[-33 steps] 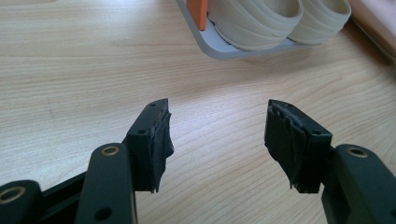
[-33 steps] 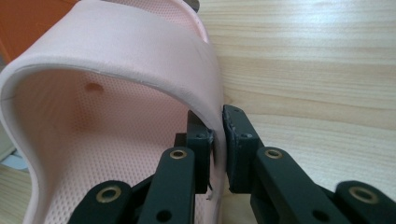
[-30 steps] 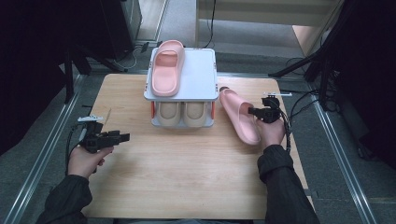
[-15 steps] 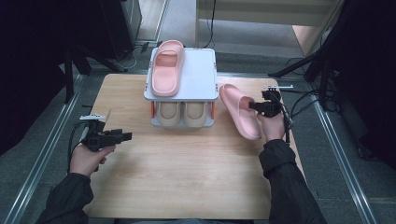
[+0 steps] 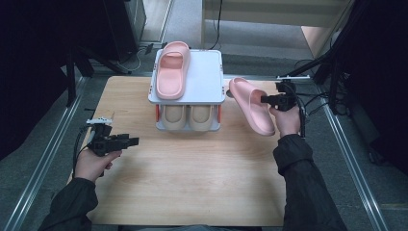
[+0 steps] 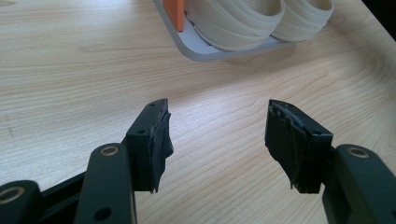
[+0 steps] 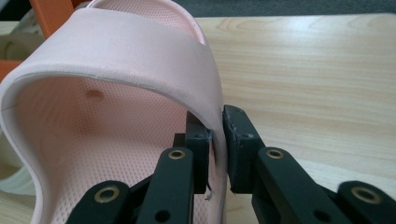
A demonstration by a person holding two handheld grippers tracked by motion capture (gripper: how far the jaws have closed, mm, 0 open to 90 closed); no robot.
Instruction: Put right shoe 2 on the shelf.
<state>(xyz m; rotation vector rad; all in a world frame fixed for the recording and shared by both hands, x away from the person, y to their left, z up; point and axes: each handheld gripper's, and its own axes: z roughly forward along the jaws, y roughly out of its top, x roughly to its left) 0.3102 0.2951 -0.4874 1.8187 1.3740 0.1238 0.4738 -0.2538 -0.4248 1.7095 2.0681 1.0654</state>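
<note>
A pink slipper (image 5: 252, 106) hangs tilted above the table's right side, beside a grey two-level rack (image 5: 207, 77). My right gripper (image 5: 265, 99) is shut on the side edge of its strap; in the right gripper view the pads (image 7: 236, 135) pinch the strap wall of the slipper (image 7: 116, 51). A matching pink slipper (image 5: 171, 70) lies on the rack's top shelf. Two beige slippers (image 5: 187, 118) sit on the lower shelf. My left gripper (image 5: 134, 141) hovers open over the table at the left, its jaws (image 6: 217, 135) wide with nothing between them.
The wooden table (image 5: 192, 183) has bare room in front of the rack. Orange posts (image 6: 177, 11) hold up the rack's corners. Metal rails run along both sides of the table, and cables trail from the right gripper toward the dark stands at the right.
My right gripper has risen with the pink slipper, lifting it off the table and tilting it up beside the rack. The left gripper has stayed put.
</note>
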